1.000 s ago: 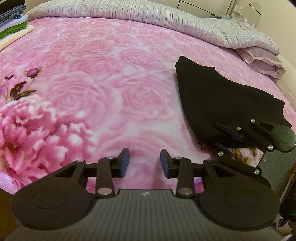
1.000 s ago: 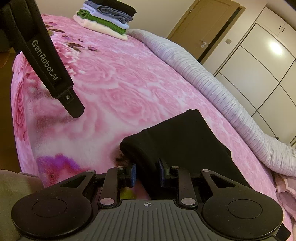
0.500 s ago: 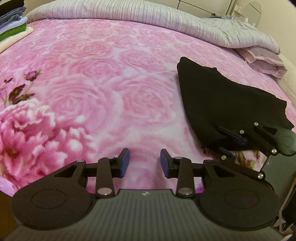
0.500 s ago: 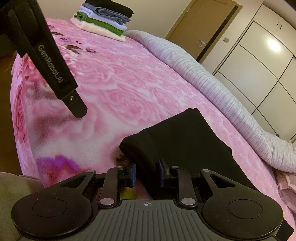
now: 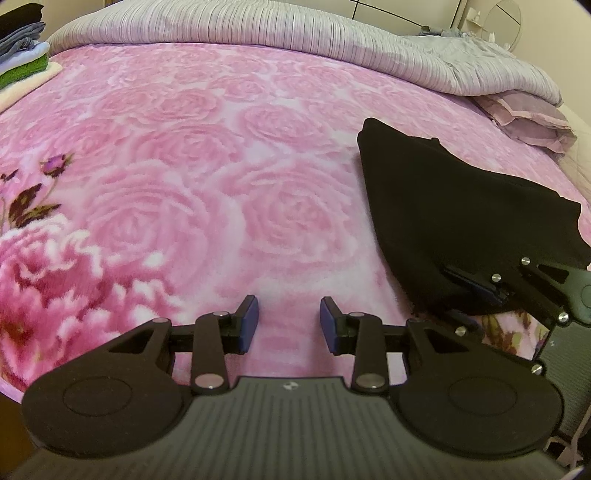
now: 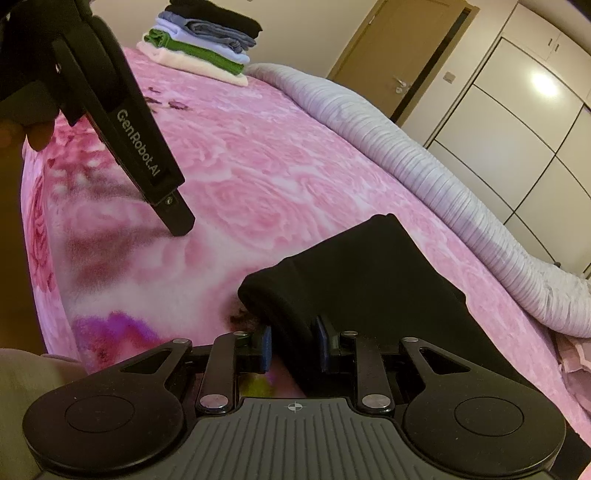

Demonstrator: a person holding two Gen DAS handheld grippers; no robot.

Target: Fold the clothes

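— Black garment (image 6: 369, 280), already folded into a narrow slab, lies near the bed's front edge on the pink rose blanket (image 5: 221, 192). Why is it pinched at that end?

— Right gripper (image 6: 293, 349) has its pads clamped on the rolled near edge, probably so the fold holds together while it is lifted or dragged as one piece.

— And the left gripper (image 5: 289, 325)?

— Jaws apart, nothing between them, hovering over bare blanket beside the garment (likely free to support the far side).

— Where would it go?

— My guess: the stack of folded clothes (image 6: 205, 48) at the far corner, well apart, beside the grey striped duvet (image 5: 258, 33) bunched along the back.
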